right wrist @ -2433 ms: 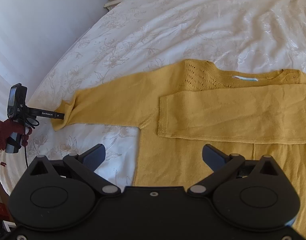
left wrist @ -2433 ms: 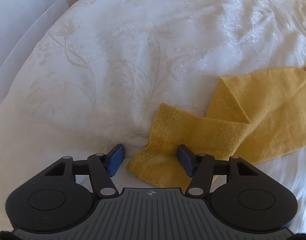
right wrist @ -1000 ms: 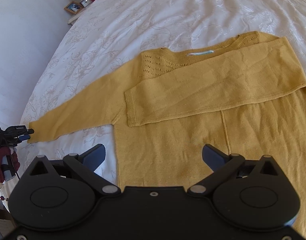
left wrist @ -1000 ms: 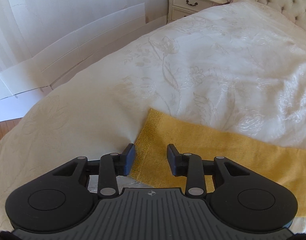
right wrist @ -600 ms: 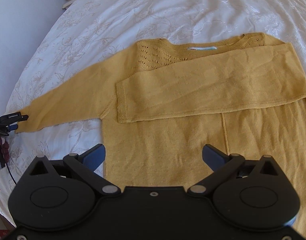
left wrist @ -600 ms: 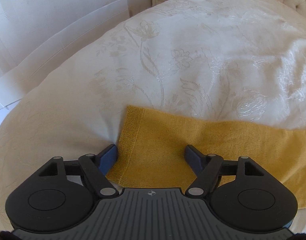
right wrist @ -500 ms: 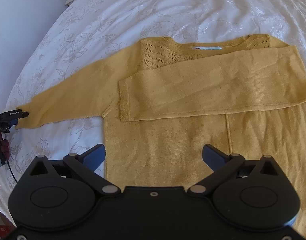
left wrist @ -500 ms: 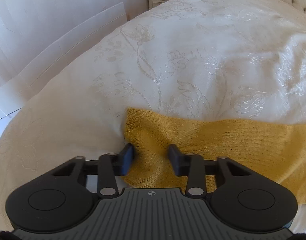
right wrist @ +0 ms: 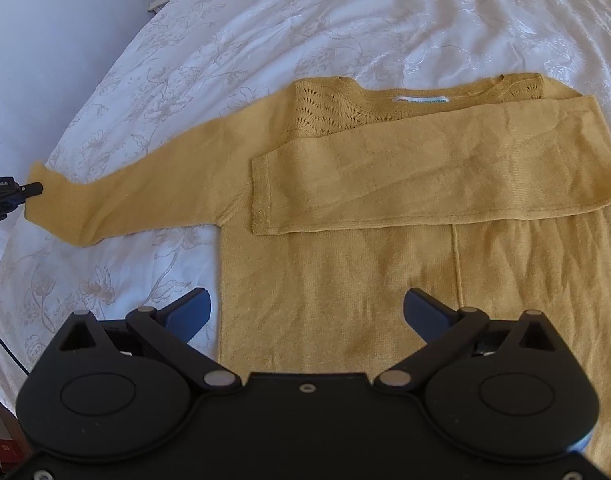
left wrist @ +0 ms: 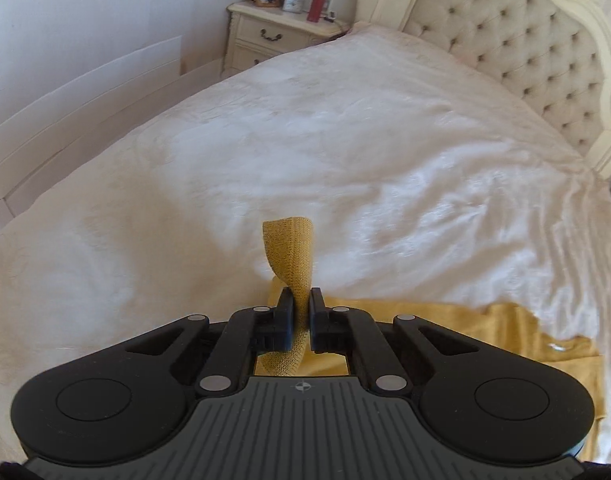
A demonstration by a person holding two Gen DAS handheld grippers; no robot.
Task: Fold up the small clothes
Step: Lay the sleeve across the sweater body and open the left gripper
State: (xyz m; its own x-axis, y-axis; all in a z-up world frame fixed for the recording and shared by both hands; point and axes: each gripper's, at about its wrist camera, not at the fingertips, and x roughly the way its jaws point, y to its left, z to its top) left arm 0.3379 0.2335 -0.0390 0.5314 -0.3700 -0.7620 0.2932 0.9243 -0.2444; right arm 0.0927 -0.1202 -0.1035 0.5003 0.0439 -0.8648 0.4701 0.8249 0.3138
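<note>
A mustard yellow sweater [right wrist: 345,280] lies flat on the white bedspread [right wrist: 265,20]. Its right sleeve [right wrist: 465,168] is folded across the chest. Its left sleeve [right wrist: 145,184] stretches out to the left. My left gripper [left wrist: 301,300] is shut on the cuff [left wrist: 291,248] of that sleeve, which stands up between the pads; it shows at the far left of the right wrist view [right wrist: 21,192]. My right gripper [right wrist: 307,308] is open and empty above the sweater's lower body.
A tufted cream headboard [left wrist: 525,40] stands at the bed's far end. A cream nightstand [left wrist: 273,36] with a photo frame, clock and red bottle stands beside the bed. The wall [left wrist: 85,20] runs along the left.
My left gripper has closed on the sleeve cuff and lifted it, tilting up toward the headboard. My right gripper has stayed open over the sweater.
</note>
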